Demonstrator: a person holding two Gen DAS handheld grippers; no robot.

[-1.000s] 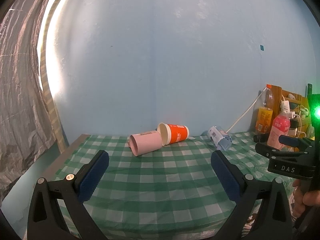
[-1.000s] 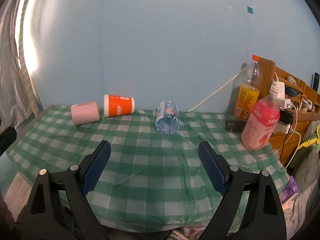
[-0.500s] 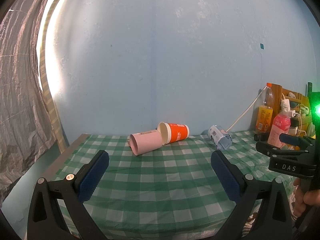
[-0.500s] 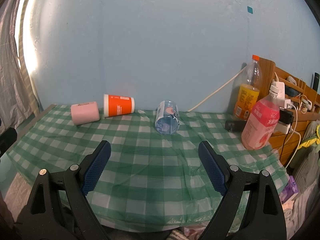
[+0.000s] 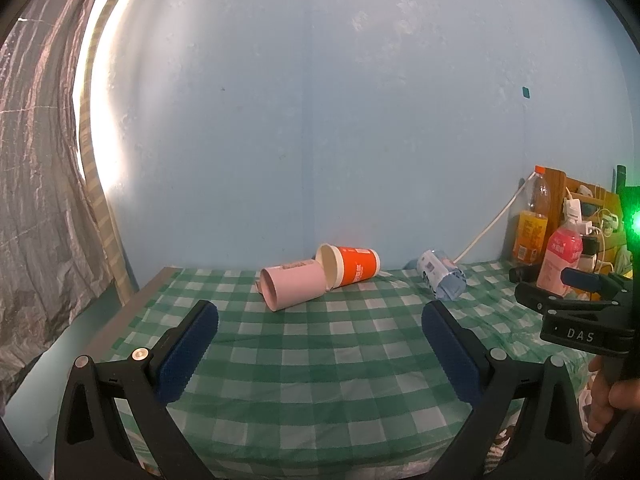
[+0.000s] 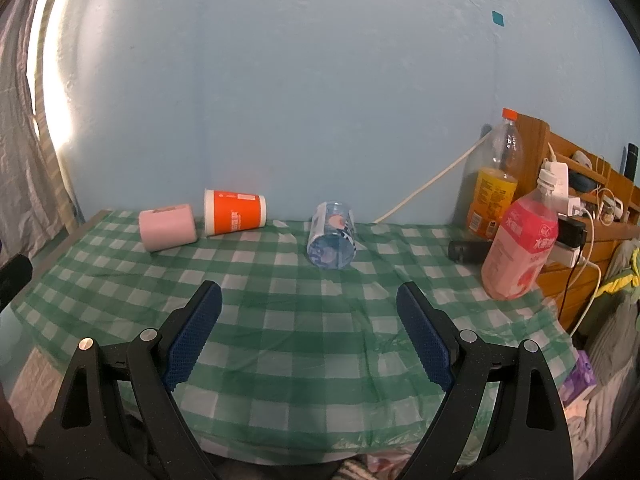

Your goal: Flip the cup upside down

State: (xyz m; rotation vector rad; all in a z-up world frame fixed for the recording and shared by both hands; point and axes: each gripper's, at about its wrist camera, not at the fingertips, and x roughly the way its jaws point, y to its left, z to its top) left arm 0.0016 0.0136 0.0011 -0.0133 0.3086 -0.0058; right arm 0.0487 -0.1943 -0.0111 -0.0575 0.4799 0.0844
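Three cups lie on their sides at the back of the green checked tablecloth [image 6: 304, 320]: a pink cup [image 6: 168, 227], an orange cup [image 6: 235, 212] and a clear blue-patterned cup [image 6: 332, 236]. In the left wrist view they are the pink cup [image 5: 294, 285], the orange cup [image 5: 352, 266] and the blue cup [image 5: 440, 280]. My left gripper [image 5: 320, 320] is open and empty, well short of the pink cup. My right gripper [image 6: 309, 308] is open and empty, in front of the blue cup. The right gripper [image 5: 576, 304] also shows at the right of the left wrist view.
A pink drink bottle [image 6: 520, 248] and an orange juice bottle [image 6: 494, 184] stand at the right. A black object [image 6: 466, 250] lies by them. A wooden shelf [image 6: 580, 208] with chargers and cables is at far right. A white cable [image 6: 428, 178] runs up the wall.
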